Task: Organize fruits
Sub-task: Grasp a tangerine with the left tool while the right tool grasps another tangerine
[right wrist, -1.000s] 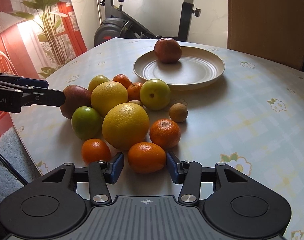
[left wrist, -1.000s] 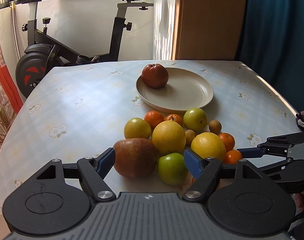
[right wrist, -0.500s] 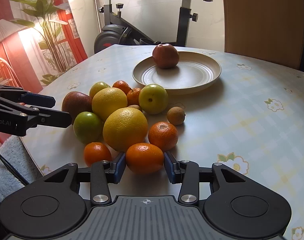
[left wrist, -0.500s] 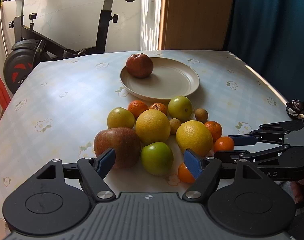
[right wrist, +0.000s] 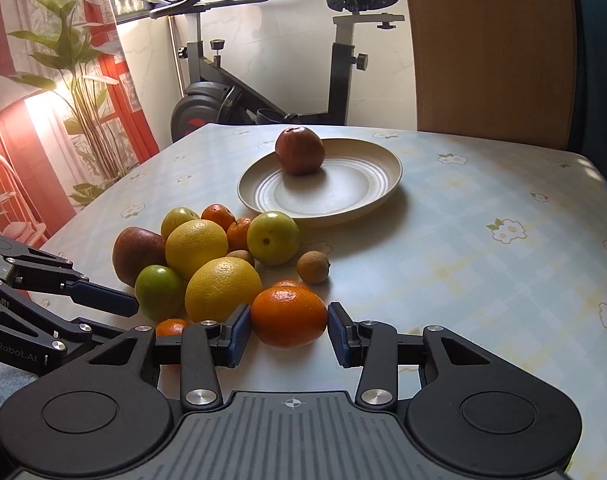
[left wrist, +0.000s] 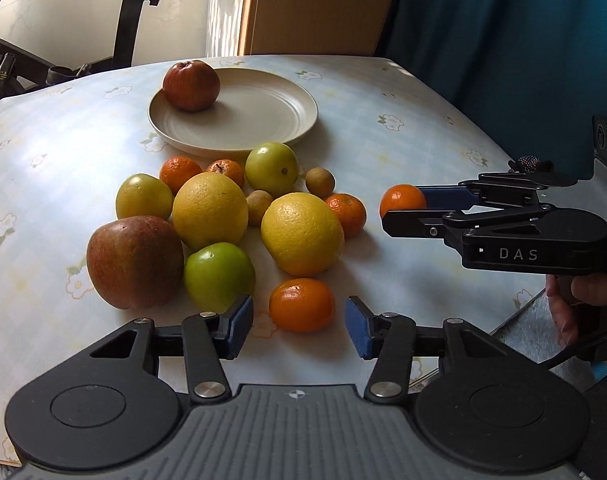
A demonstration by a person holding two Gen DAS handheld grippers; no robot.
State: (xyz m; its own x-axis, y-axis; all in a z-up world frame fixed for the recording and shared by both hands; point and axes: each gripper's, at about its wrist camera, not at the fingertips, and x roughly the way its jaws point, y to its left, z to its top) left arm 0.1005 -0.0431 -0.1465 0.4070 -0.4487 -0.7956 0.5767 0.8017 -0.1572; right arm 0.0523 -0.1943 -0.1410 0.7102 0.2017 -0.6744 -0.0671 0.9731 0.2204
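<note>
your right hand-held gripper (right wrist: 288, 334) is pinching a mandarin (right wrist: 288, 317); both blue pads sit against its sides, and in the left wrist view the same fruit (left wrist: 402, 199) shows lifted clear of the bench (left wrist: 403, 92), out beyond the right side of the pile.

your left hand-held gripper (left wrist: 299, 327) has its jaws closing around a second mandarin (left wrist: 302, 304), which lies on the bench close to the near edge. there is a visible gap on each side between the fruit and the blue pads (left wrist: 239, 322), so nothing is gripped there yet.

the rest of the fruit lies in a loose pile in the middle of the bench. a large red apple (left wrist: 135, 262) sits at the pile's left end, with a green apple (left wrist: 219, 276) touching it on the right. two big yellow citrus fruits (left wrist: 301, 234) lie side by side behind those. further back are a yellow-green apple (left wrist: 144, 196), a paler green one (left wrist: 271, 169), three small mandarins and two small brown round fruits (left wrist: 320, 182).

a cream plate (left wrist: 271, 120) stands nearer the far edge of the bench, just behind the pile. it holds one dark red apple (left wrist: 190, 85) on its left part.

your fingers (left wrist: 563, 304) show under the right tool's handle at the bench's right edge. an exercise bike (right wrist: 263, 80) stands beyond the far edge.
</note>
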